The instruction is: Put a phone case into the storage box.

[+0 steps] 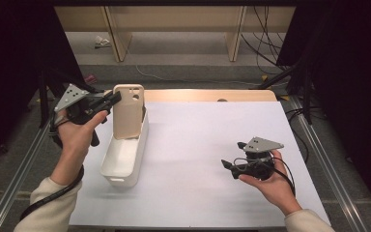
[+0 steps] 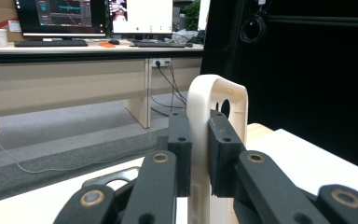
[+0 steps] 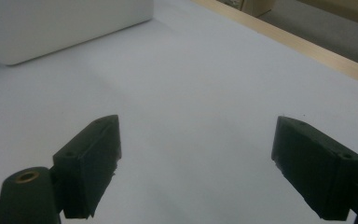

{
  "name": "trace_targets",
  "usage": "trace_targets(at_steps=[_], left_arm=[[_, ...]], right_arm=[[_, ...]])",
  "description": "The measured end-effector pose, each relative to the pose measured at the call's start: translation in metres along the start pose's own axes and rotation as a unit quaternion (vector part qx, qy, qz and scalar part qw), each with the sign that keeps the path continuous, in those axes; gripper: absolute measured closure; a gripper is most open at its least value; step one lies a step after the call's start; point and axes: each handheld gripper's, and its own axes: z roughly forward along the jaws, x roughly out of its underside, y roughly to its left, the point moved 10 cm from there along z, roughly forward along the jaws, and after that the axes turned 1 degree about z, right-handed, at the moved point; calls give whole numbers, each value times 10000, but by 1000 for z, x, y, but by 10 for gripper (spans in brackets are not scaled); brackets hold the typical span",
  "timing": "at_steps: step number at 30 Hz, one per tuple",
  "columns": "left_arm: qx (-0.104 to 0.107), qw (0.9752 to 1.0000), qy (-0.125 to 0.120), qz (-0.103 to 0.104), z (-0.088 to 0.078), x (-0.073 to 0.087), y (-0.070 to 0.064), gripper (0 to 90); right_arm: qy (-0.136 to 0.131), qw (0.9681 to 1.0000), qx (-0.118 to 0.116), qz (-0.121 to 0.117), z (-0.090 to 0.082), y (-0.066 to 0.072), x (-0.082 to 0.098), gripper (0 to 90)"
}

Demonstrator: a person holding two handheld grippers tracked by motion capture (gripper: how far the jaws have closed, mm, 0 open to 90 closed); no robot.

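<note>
Black jaws of the left gripper fill the bottom of the left gripper view, clamped on the thin edge of a beige phone case that rises between them. No brand or writing can be read on the case, nor on the monitors at the upper left of that view. From the high view, the left gripper sits at the upper left, gripping the case near its top. The case stands upright, its long axis vertical, camera cutout uppermost, lower end inside the white bin on the desk. At the lower right, the right gripper rests with its jaws wide apart, holding nothing.
</note>
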Motion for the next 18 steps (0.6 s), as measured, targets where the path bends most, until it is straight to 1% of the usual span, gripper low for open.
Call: trace_targets(at_steps=[4, 12, 18], left_arm=[[-10, 10000, 4, 13, 0, 1, 3, 811], [53, 9999, -111, 6, 1, 2, 9, 810], [19, 10000, -84, 0, 3, 8, 17, 810]], right_arm=[[-14, 10000, 2, 9, 0, 0, 0, 165], [-14, 10000, 0, 14, 1, 0, 0, 166], [-18, 10000, 1, 19, 1, 0, 0, 165]])
